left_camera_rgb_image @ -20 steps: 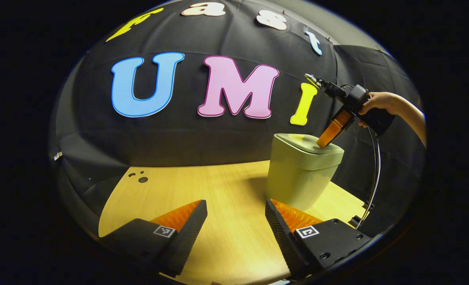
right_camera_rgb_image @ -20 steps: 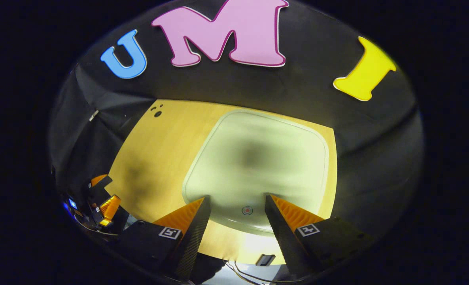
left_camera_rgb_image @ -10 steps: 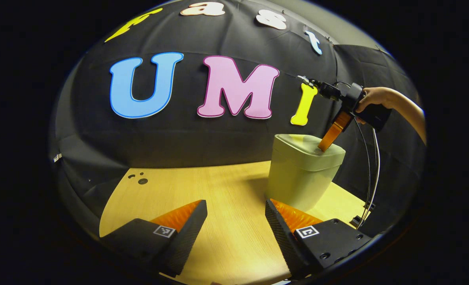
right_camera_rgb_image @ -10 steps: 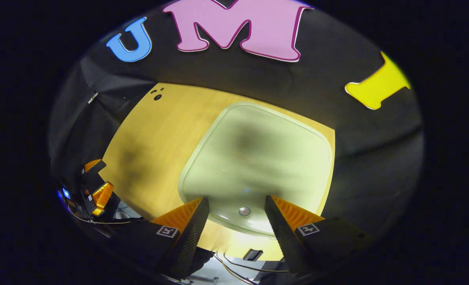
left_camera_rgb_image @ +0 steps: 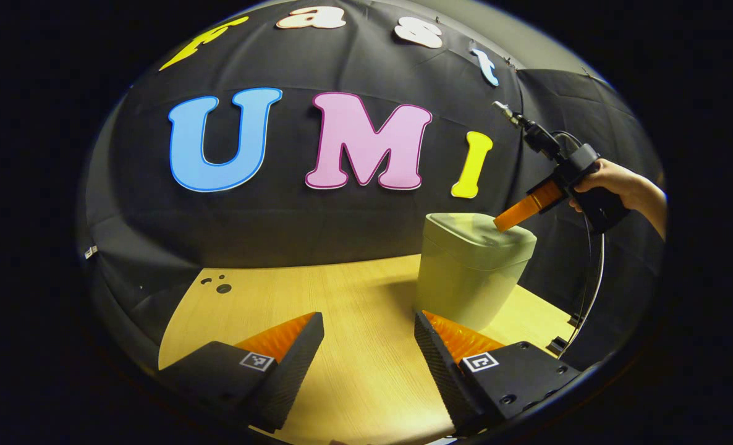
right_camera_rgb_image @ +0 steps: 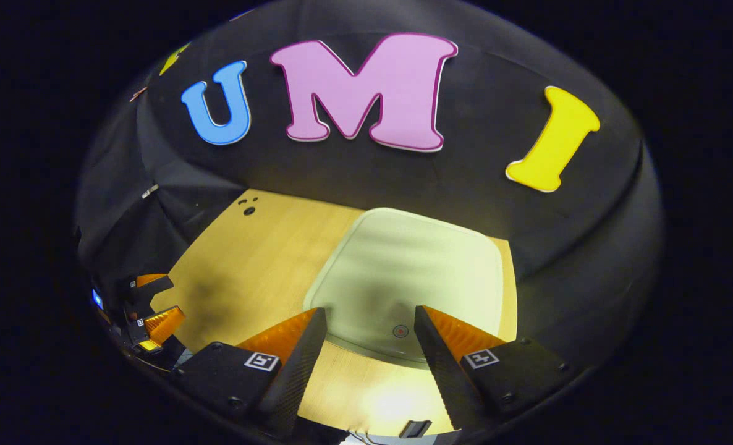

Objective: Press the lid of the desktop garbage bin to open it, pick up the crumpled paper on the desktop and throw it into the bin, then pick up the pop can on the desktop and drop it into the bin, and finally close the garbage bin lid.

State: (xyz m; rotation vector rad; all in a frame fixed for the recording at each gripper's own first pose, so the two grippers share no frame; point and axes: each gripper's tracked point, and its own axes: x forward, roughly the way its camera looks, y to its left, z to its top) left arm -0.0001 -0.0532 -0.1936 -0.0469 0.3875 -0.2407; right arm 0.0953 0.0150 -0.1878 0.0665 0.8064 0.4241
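A pale green desktop bin [left_camera_rgb_image: 465,287] stands on the wooden table [left_camera_rgb_image: 342,296] at the right, its lid [left_camera_rgb_image: 474,230] shut. My right gripper [left_camera_rgb_image: 504,222] hovers tilted over the lid's right edge, held by a hand [left_camera_rgb_image: 614,185]. In the right gripper view the lid [right_camera_rgb_image: 410,266] lies just ahead of my open right gripper [right_camera_rgb_image: 369,318], and a small round red mark [right_camera_rgb_image: 400,331] on the lid sits between the fingers. My left gripper [left_camera_rgb_image: 368,321] stands open low over the table, left of the bin, with nothing between its fingers. It appears again, small, as the left gripper [right_camera_rgb_image: 150,303] at the table's left edge.
Small dark holes [left_camera_rgb_image: 221,287] mark the table's far left corner. A cable [left_camera_rgb_image: 589,284] hangs from the right gripper down past the table's right edge. Black cloth walls close in behind and beside the table.
My right gripper has lifted and tilted back from the lid, which now looks smaller and farther in its view. The lid stays shut. My left gripper has barely moved.
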